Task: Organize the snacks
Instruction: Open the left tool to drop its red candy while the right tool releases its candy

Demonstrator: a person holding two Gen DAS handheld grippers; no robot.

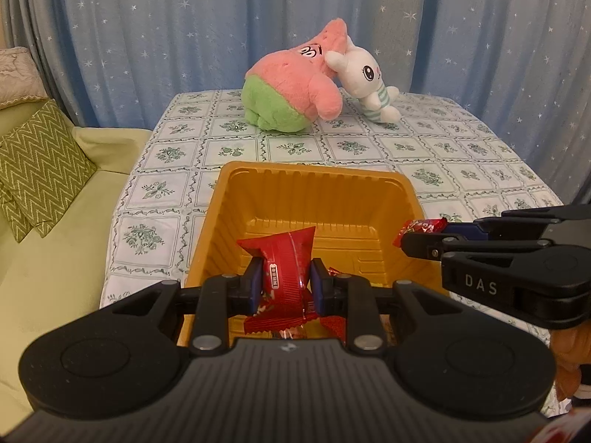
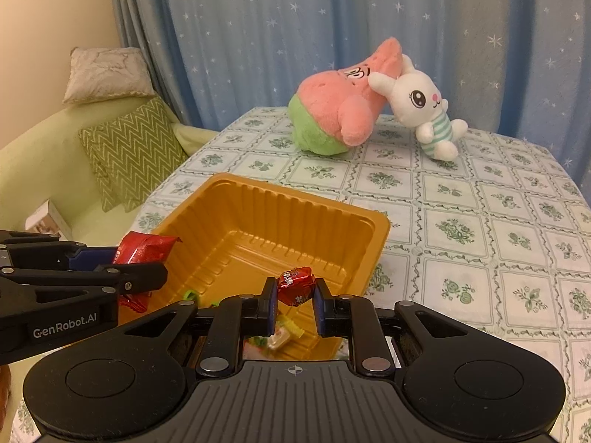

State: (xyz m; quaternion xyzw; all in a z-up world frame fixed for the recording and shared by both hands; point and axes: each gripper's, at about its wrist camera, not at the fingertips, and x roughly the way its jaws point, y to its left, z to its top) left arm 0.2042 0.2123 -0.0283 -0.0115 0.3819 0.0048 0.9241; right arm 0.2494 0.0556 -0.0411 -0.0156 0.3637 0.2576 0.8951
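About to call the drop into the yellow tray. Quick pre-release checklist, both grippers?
1. Left gripper shut on the large red snack packet: ok.
2. Right gripper shut on the small red candy: ok.
3. Left packet over the yellow tray: ok.
4. Small candy above the tray's interior, by its near wall: ok from the right wrist view.
5. Room in the tray: ok, far part of the floor bare; a few wrapped snacks lie at the near end.
6. Plush toys clear of the tray: ok.
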